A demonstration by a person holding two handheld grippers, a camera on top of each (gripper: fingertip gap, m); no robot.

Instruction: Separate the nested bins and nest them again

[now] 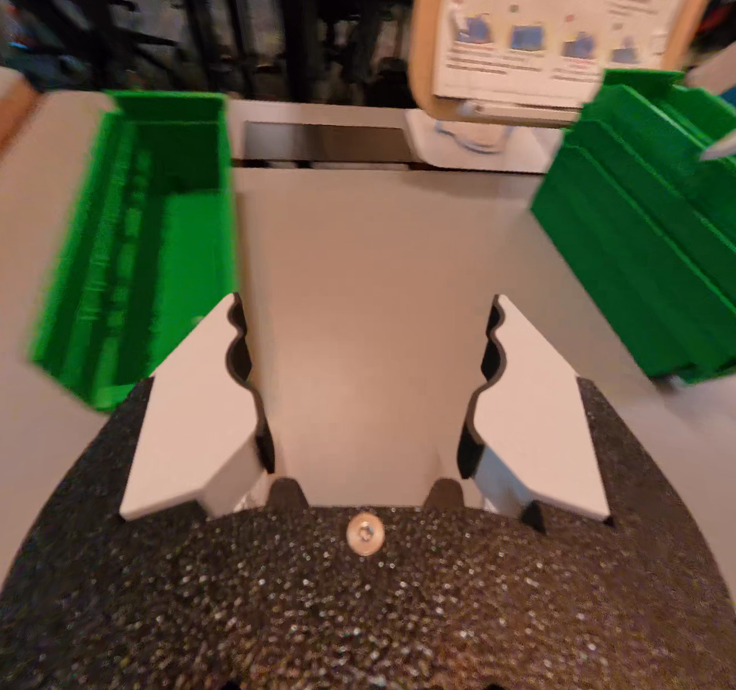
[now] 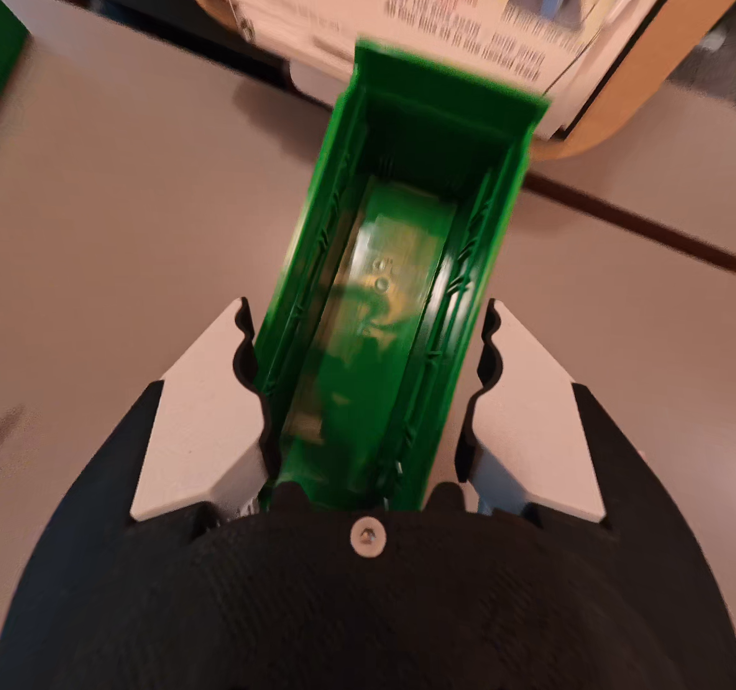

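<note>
Straddling one green bin [image 2: 398,272] with jaws apart, the right hand-held gripper [image 2: 368,352] suggests separation is done, re-nesting remains: another bin [image 1: 131,240] sits on the tabletop [image 1: 378,252] beside the open, empty left hand-held gripper [image 1: 366,352].

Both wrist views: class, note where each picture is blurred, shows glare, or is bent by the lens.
Left wrist view: the single green bin and the green stack are motion-smeared, while the left gripper stays sharp; table edges bow. Right wrist view: glare on the bin floor, blurred poster behind, right gripper crisp.
</note>
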